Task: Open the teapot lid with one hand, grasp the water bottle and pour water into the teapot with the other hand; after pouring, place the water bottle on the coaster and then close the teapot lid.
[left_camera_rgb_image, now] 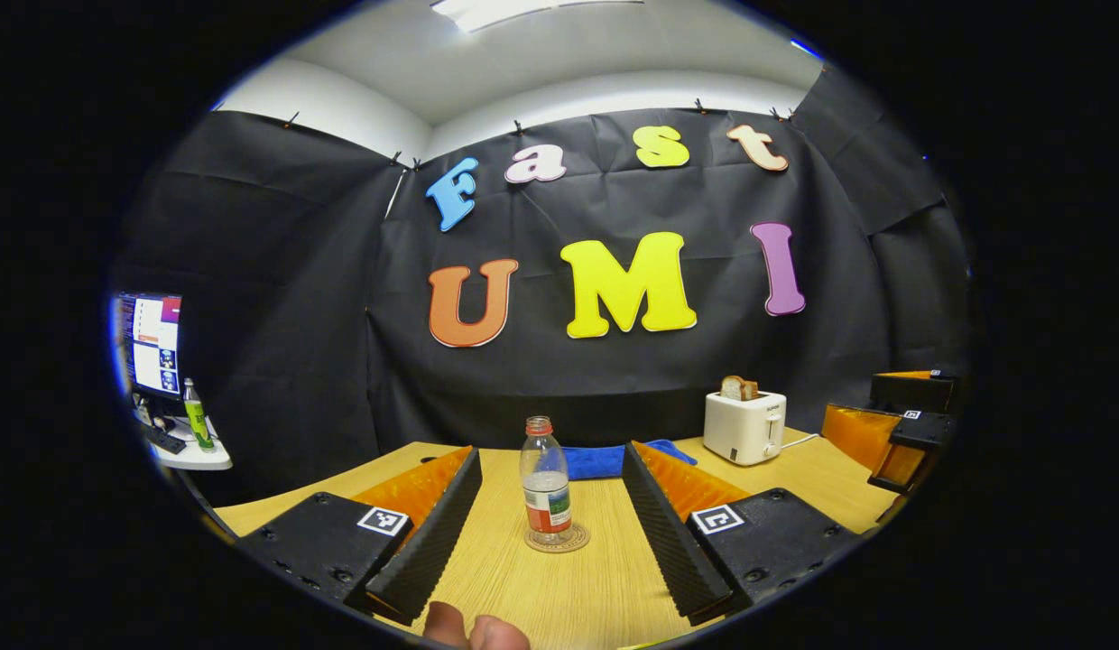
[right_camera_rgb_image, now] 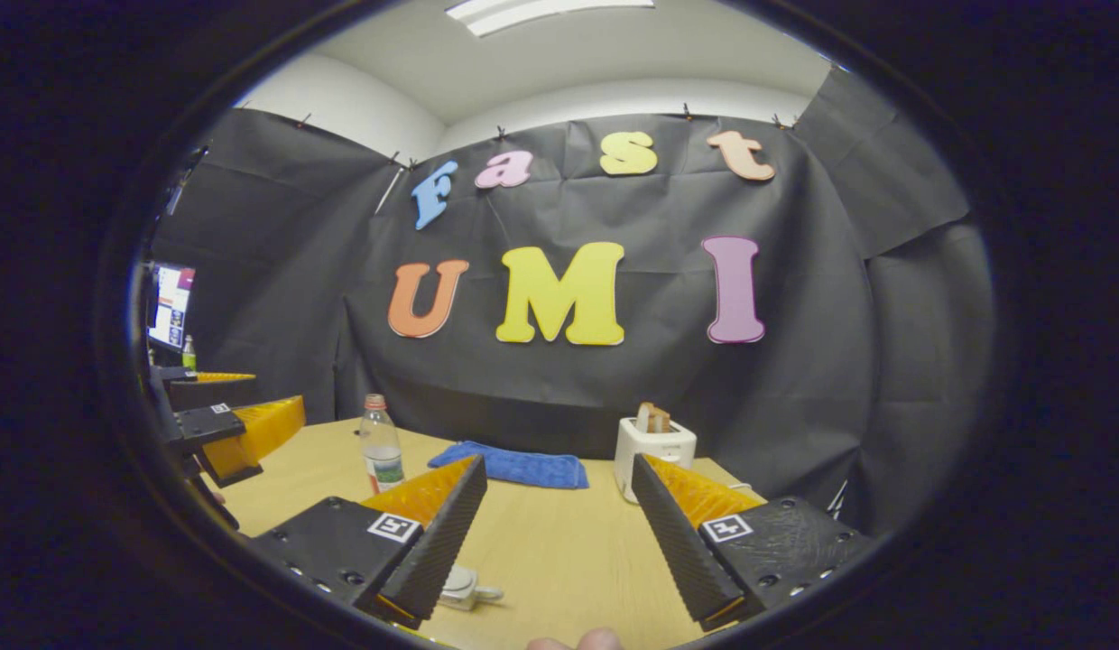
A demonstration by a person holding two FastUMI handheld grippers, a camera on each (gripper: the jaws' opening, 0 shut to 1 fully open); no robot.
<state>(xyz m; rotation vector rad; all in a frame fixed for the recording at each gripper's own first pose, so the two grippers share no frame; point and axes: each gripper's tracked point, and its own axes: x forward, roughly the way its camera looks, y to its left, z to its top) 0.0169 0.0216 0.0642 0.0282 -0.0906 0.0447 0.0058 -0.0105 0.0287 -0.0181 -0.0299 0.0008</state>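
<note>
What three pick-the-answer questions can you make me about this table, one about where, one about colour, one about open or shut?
1. Where does the water bottle stand?
A. on the coaster
B. on the toaster
C. on the cloth
2. What colour is the cloth?
A. red
B. blue
C. green
3. How is the left gripper?
A. shut on the bottle
B. shut on nothing
C. open

Answers: 1 A, the round coaster lies under the bottle. 2 B, it shows blue behind the bottle. 3 C, its fingers stand apart, touching nothing.

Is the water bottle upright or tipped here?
Upright. In the left gripper view the water bottle stands cap up on the coaster, part-filled; the left gripper frames it with jaws wide, not touching.
</note>
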